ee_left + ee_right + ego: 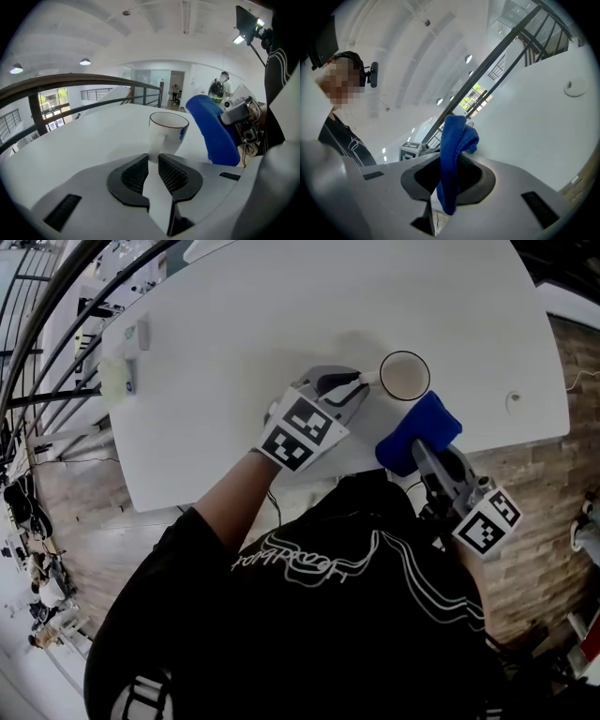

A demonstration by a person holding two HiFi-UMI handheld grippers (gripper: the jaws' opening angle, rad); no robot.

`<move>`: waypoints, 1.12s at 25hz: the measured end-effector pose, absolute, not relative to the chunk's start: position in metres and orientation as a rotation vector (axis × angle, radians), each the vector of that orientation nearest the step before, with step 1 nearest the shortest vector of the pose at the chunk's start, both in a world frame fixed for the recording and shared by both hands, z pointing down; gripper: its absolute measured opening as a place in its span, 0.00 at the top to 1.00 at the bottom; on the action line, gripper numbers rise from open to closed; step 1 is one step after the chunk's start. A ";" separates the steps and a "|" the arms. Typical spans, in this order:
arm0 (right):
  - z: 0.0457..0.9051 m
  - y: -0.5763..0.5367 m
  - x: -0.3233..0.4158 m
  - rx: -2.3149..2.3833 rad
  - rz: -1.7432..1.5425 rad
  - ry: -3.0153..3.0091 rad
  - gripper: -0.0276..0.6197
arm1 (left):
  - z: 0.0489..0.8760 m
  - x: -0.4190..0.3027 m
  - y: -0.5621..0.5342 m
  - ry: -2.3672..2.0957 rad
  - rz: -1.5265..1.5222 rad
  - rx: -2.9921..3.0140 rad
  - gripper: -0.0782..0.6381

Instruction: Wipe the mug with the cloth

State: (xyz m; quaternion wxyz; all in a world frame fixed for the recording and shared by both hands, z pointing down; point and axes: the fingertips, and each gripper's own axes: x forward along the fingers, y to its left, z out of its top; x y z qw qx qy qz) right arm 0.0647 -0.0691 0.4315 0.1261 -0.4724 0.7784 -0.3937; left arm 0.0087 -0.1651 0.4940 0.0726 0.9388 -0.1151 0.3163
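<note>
Blue cloth [419, 430] clamped in right gripper [449, 165], held just beside mug [405, 376]. Left gripper [153, 163] pinches handle [157, 143], likely steadying mug on table [234, 324] for wiping.

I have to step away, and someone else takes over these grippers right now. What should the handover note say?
Left gripper: shut on the mug by its handle. The mug stands upright on the white table.
Right gripper: shut on the blue cloth, held close beside the mug. Contact cannot be told.
Done: both things gripped.
Left: wipe the mug.
</note>
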 end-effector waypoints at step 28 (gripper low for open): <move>0.445 -0.079 0.088 -1.553 -1.155 1.715 0.86 | 0.493 0.010 -0.097 -0.245 0.988 2.702 0.79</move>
